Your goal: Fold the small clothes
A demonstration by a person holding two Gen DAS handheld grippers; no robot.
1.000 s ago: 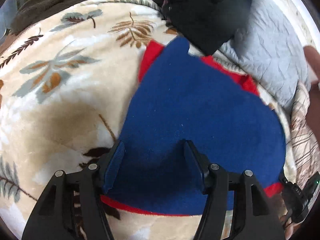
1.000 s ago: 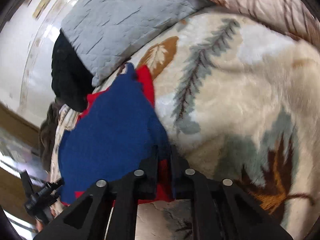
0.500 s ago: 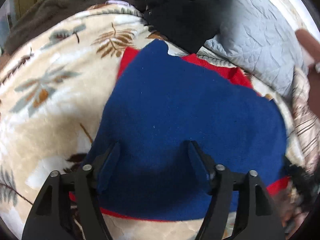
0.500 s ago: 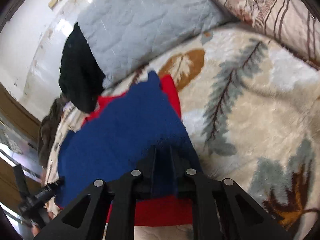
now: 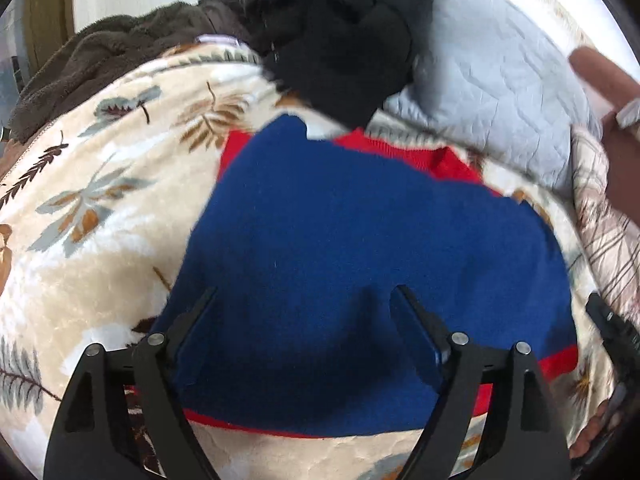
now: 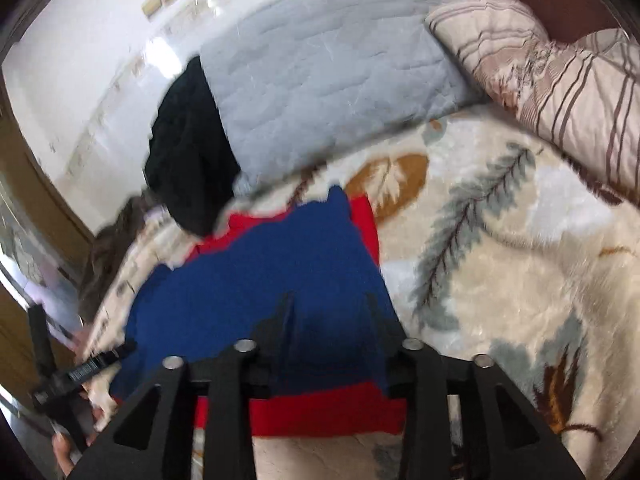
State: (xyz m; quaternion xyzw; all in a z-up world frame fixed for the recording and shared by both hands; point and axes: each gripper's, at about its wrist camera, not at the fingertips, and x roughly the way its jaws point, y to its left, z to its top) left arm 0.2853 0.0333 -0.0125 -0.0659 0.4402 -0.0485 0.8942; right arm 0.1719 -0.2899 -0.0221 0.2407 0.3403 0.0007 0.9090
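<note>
The work surface was a plush cream blanket printed with grey-green and brown leaves point(image 5: 100, 200), spread over a bed and filling most of both wrist views. Along its far edge lay a pale grey quilted pillow point(image 6: 328, 96), a crumpled black garment point(image 5: 340, 40) touching the pillow's side, and a dark brown fleecy throw point(image 5: 100, 52) heaped against a white wall point(image 6: 80, 60). A beige quilt with brown stripes point(image 6: 560, 80) bordered the blanket just beside the pillow. Wooden trim showed at the room's edge in the right wrist view, blurred.

The task item, a small royal-blue knitted garment with red trim point(image 5: 360, 248), lay flat on the blanket near the middle, its red edges showing at the far collar end and along the near hem.

The left gripper point(image 5: 304, 296) hovered over the near part of the blue cloth with its black fingers point(image 5: 416, 320) spread wide apart and nothing between them. The right gripper point(image 6: 330, 304) was likewise parted, its fingers point(image 6: 380, 320) standing on either side of a patch of blue fabric near the red hem without pinching it. Whether the fingertips touched the cloth could not be told.
</note>
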